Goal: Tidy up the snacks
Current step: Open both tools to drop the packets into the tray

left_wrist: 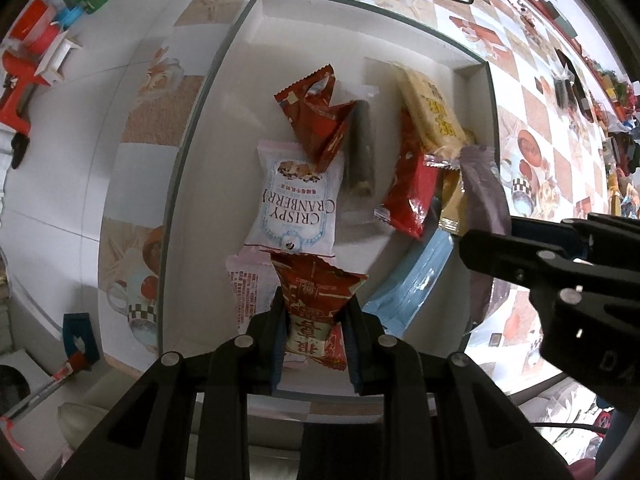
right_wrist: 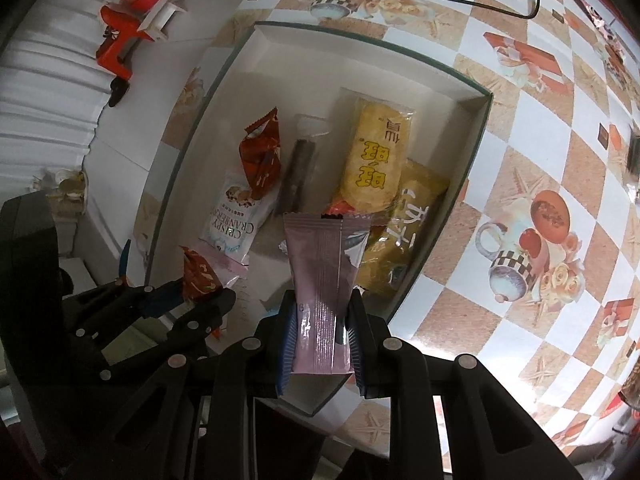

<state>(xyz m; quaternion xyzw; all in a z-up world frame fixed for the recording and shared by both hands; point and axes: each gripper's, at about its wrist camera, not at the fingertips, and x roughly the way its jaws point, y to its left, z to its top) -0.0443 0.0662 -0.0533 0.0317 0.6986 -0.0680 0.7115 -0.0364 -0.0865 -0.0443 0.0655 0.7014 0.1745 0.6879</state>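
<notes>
Red packet (left_wrist: 316,300) in left tongs (left_wrist: 314,344); mauve packet (right_wrist: 322,296) in right tongs (right_wrist: 322,344)

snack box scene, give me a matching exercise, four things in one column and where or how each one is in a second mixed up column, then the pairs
Things:
1. mauve packet
2. red packet
3. crispy cranberry packet
4. yellow packet

States:
A. lying in the white box, left part
B. clamped in the left gripper
C. lying in the box, right part
D. clamped in the right gripper

Pairs: 1-D, 2-B, 3-A, 4-C
</notes>
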